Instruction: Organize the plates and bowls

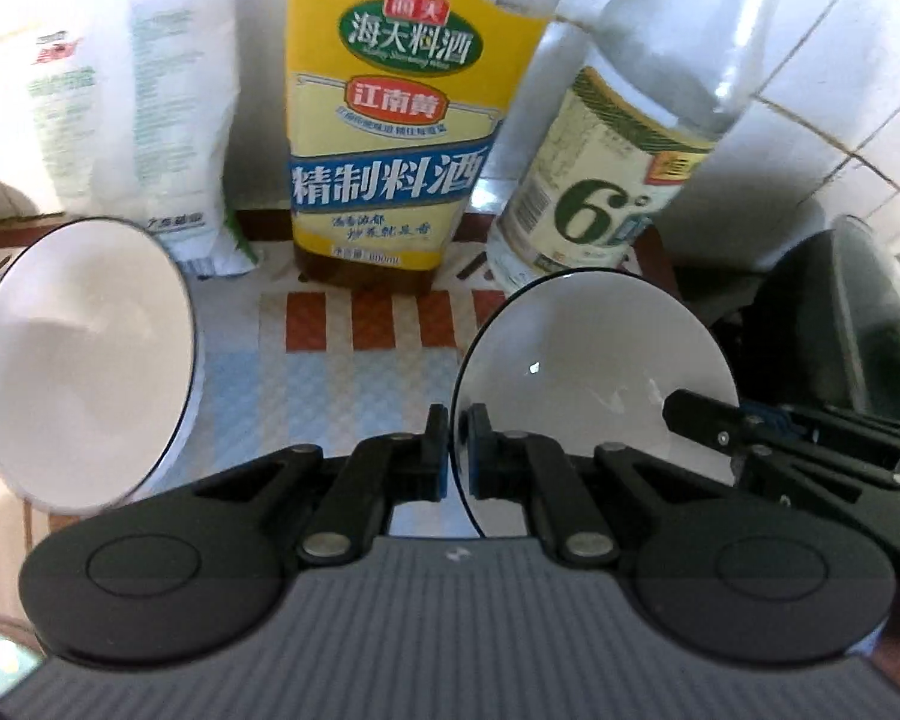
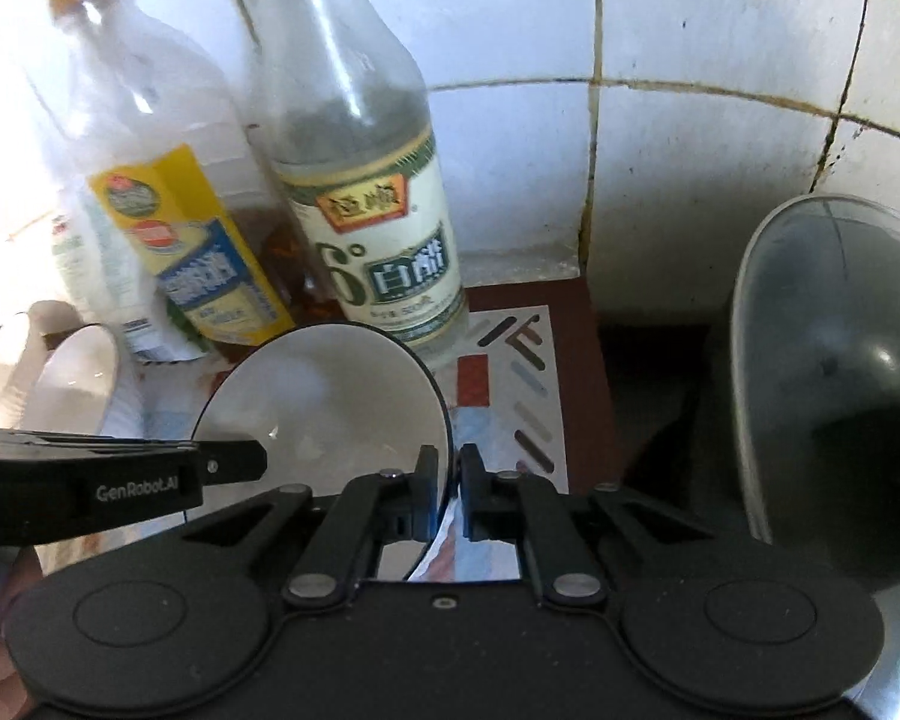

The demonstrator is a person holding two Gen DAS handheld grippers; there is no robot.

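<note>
A white bowl with a dark rim (image 1: pixel 594 372) stands on a patterned mat (image 1: pixel 330 384). My left gripper (image 1: pixel 459 450) is shut on its left rim. My right gripper (image 2: pixel 448 480) is shut on the right rim of the same bowl (image 2: pixel 330 396); its fingers (image 1: pixel 708 414) show at the right in the left wrist view. The left gripper (image 2: pixel 234 462) shows at the left in the right wrist view. A second white bowl (image 1: pixel 84 360) stands to the left on the mat, apart from both grippers; it also shows in the right wrist view (image 2: pixel 84 384).
A yellow-labelled cooking wine bottle (image 1: pixel 390 138), a glass vinegar bottle (image 1: pixel 600 180) and a white bag (image 1: pixel 150 120) stand close behind the bowls against the tiled wall (image 2: pixel 690 180). A large grey metal basin (image 2: pixel 834 372) leans at the right.
</note>
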